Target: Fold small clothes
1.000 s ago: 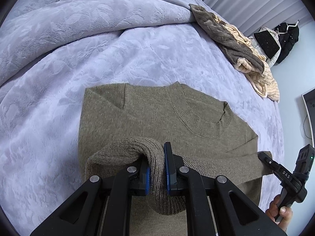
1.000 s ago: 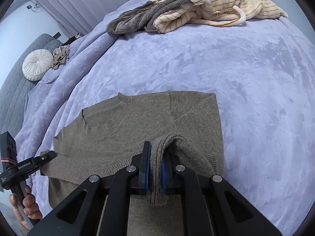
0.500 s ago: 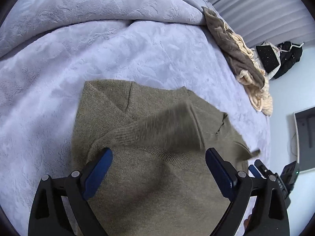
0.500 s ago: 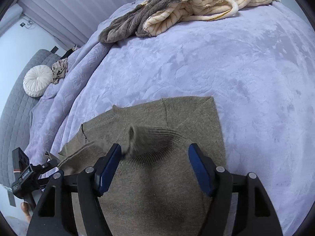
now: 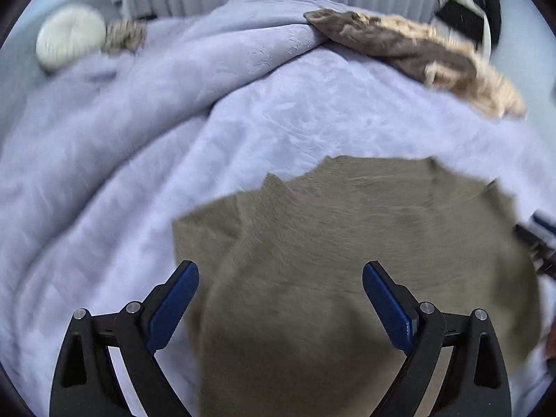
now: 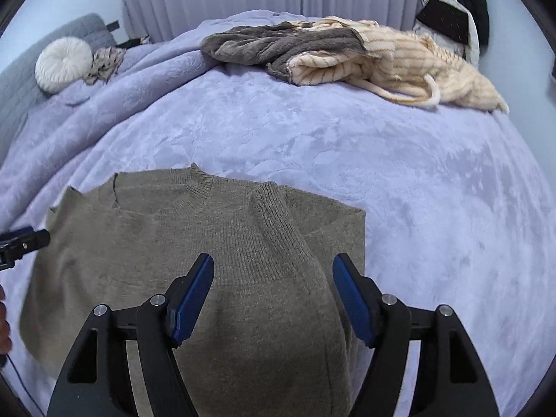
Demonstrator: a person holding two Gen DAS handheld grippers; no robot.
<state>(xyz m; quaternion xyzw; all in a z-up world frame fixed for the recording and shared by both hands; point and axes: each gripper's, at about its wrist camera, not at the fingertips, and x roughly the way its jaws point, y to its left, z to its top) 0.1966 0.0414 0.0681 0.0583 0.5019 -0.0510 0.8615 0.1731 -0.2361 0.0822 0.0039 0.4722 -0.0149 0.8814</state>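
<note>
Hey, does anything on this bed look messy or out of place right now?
The olive sweater lies fairly flat, one sleeve folded across its front. What stands out is the rumpled heap of grey and cream striped clothes at the far edge of the lilac bedspread, unfolded.

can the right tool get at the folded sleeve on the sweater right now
Probably yes. The right tool stands open just above the sweater, with the sleeve lying on top between and ahead of its fingers. Nothing covers the sleeve.
</note>
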